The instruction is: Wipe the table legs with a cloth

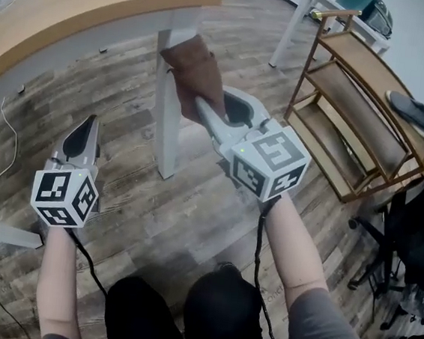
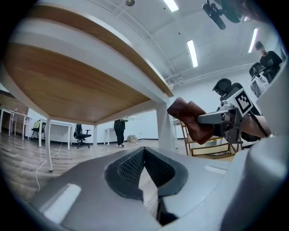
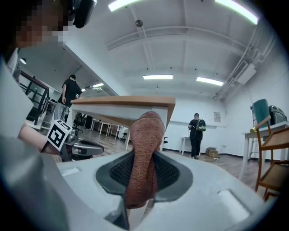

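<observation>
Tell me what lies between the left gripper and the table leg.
Nothing; the head view shows only bare floor between left gripper and table leg.

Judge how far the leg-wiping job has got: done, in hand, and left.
Done: the right gripper is shut on the brown cloth. In hand: the cloth is held at the top of the white table leg; contact can't be confirmed. Left: that leg's lower length and the far leg. The left gripper is shut, empty.
</observation>
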Demonstrator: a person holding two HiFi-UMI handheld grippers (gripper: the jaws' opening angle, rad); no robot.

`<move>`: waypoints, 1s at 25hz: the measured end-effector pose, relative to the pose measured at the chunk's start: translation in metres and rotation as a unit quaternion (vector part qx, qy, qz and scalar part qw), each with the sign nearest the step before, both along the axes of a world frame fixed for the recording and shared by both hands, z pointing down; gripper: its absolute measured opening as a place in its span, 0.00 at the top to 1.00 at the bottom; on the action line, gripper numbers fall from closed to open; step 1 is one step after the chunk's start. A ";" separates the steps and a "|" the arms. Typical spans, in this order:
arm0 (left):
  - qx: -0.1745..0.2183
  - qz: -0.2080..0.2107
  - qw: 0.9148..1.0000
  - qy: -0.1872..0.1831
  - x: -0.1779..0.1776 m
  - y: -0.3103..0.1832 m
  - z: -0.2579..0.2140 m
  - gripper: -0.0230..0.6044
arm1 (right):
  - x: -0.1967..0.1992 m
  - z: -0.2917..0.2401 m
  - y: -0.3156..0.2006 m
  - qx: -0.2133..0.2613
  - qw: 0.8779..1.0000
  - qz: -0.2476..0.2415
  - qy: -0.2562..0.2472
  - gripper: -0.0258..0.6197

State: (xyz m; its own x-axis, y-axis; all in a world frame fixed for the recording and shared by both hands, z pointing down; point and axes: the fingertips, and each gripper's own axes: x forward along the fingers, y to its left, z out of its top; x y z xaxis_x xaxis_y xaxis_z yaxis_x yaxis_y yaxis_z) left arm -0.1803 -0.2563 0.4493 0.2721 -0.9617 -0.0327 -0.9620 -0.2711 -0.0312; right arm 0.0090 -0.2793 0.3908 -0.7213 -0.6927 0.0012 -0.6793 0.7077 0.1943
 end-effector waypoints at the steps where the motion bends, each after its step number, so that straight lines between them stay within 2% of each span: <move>1: 0.007 -0.001 1.000 -0.005 0.004 -0.002 -0.007 0.93 | -0.002 -0.010 -0.003 0.008 1.000 -0.005 -0.003 0.82; 5: 0.018 -0.004 1.000 -0.021 0.022 -0.008 -0.018 0.93 | -0.006 -0.028 -0.022 0.020 0.999 -0.021 -0.013 0.82; 9: 0.014 -0.015 0.999 -0.030 0.031 -0.020 -0.007 0.93 | -0.007 -0.002 -0.040 0.005 0.999 -0.040 -0.004 0.82; 14: -0.014 -0.035 0.999 -0.025 0.043 -0.041 0.037 0.93 | -0.002 0.081 -0.060 -0.060 0.995 -0.075 0.024 0.82; 18: -0.031 -0.059 0.998 -0.005 0.048 -0.051 0.070 0.93 | -0.005 0.140 -0.061 -0.116 0.986 -0.110 0.047 0.81; 22: -0.030 -0.073 0.997 0.011 0.044 -0.056 0.089 0.93 | -0.012 0.189 -0.056 -0.167 0.977 -0.119 0.067 0.81; 25: -0.036 -0.080 0.996 0.026 0.047 -0.060 0.108 0.93 | -0.010 0.228 -0.049 -0.198 0.968 -0.120 0.101 0.81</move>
State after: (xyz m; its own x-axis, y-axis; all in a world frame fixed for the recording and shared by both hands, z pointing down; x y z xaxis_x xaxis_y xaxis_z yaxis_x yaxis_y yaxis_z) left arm -0.1330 -0.3166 0.5571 0.1154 -0.9929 0.0283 -0.9928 -0.1144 0.0341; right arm -0.0011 -0.3282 0.6184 -0.8179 -0.4221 0.3910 -0.4635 0.8860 -0.0131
